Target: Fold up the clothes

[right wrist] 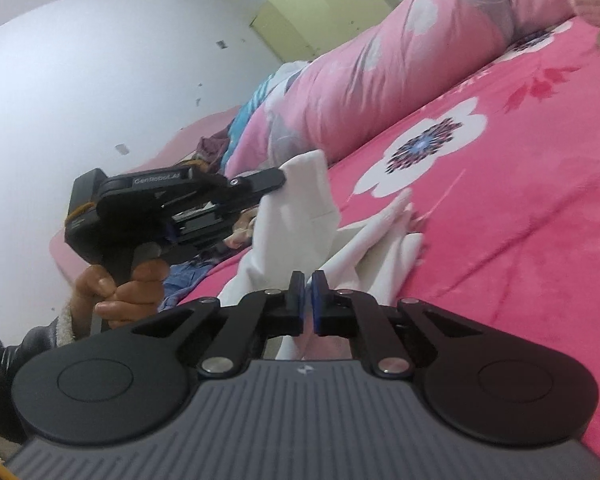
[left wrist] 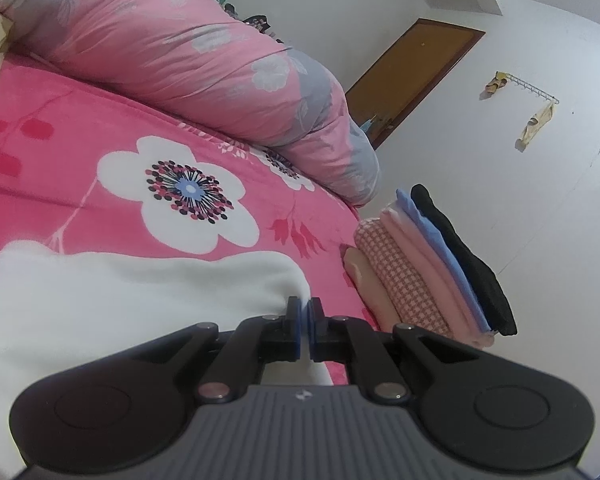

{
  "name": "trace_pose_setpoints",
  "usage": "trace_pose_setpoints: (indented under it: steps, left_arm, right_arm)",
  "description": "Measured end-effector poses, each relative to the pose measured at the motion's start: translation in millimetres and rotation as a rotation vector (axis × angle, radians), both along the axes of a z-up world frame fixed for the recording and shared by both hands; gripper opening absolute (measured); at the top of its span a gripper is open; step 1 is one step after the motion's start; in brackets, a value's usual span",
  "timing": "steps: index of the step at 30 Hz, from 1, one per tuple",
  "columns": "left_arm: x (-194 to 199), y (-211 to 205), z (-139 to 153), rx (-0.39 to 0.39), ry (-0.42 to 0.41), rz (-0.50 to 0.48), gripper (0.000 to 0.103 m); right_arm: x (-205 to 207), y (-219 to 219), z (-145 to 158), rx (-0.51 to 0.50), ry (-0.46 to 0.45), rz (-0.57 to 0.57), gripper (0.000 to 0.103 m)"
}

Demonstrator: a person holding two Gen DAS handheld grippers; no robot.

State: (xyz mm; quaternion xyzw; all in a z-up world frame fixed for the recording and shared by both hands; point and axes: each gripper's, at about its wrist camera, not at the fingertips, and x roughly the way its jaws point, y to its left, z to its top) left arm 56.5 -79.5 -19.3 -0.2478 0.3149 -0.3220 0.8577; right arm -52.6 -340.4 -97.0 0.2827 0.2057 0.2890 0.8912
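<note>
A white garment [left wrist: 120, 300] lies across the pink floral bedsheet [left wrist: 80, 148]. My left gripper [left wrist: 304, 310] is shut on its edge, and the cloth bunches right at the blue pads. In the right wrist view the left gripper [right wrist: 282, 178], held in a person's hand [right wrist: 128, 292], lifts a corner of the white garment [right wrist: 300, 200] off the bed. My right gripper [right wrist: 308, 282] sits low over the garment's crumpled lower part. Its jaws are pressed together, with white cloth running in between and under them.
A stack of folded clothes [left wrist: 428, 268] in checked pink, pink, blue and black sits at the bed's edge, right of the left gripper. A rolled pink duvet [left wrist: 180, 60] runs along the far side of the bed. A wall and a brown door [left wrist: 412, 76] stand beyond.
</note>
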Motion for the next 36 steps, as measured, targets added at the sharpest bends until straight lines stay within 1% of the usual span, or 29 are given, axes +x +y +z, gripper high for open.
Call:
trace_pose_setpoints:
  steps: [5,8,13,15,17,20,22,25,27,29,32,36]
  left_arm:
    - [0.6,-3.0,0.5,-0.001,0.0,-0.011,0.004]
    - [2.6,-6.6,-1.6,0.004,0.004,-0.021,0.004]
    - [8.3,-16.2,-9.3,0.023,0.019,-0.041,0.004]
    - [9.6,-19.8,-11.9,0.033,0.021,-0.046,0.004]
    - [7.7,-20.3,-10.9,0.034,0.01,-0.039,0.004]
    - [1.9,-13.7,-5.9,0.017,-0.018,-0.023,0.004]
    - [-0.6,-9.0,-3.3,0.006,-0.029,-0.013,0.004]
    - [-2.2,-5.3,-2.0,-0.013,-0.034,-0.006,0.004]
    - [-2.9,-4.2,-2.7,-0.023,-0.033,-0.005,0.004]
    - [-3.0,-3.3,-3.1,-0.03,-0.032,-0.006,0.004]
    - [-1.8,-2.2,-3.8,-0.036,-0.03,-0.013,0.004]
    - [-0.5,-5.5,-7.3,-0.022,-0.032,-0.034,0.004]
  right_arm:
    - [17.1,12.5,5.5,-0.052,0.005,0.088,0.002]
    - [29.9,18.5,2.1,-0.083,0.039,0.166,0.002]
    - [40.2,35.6,-1.4,-0.184,0.088,0.248,0.004]
    - [36.6,38.4,-0.3,-0.207,0.077,0.249,0.004]
    - [35.4,39.2,-0.8,-0.214,0.084,0.247,0.004]
    - [34.3,35.7,-0.4,-0.197,0.089,0.237,0.004]
    - [32.3,31.9,3.0,-0.186,0.073,0.213,0.005]
    - [33.5,27.7,10.2,-0.194,0.042,0.17,0.006]
    - [39.3,29.8,12.9,-0.21,0.034,0.167,0.006]
    - [48.0,32.9,13.6,-0.222,0.035,0.181,0.006]
    - [60.8,40.0,8.8,-0.234,0.065,0.228,0.006]
    - [68.1,51.3,5.6,-0.273,0.076,0.29,0.006]
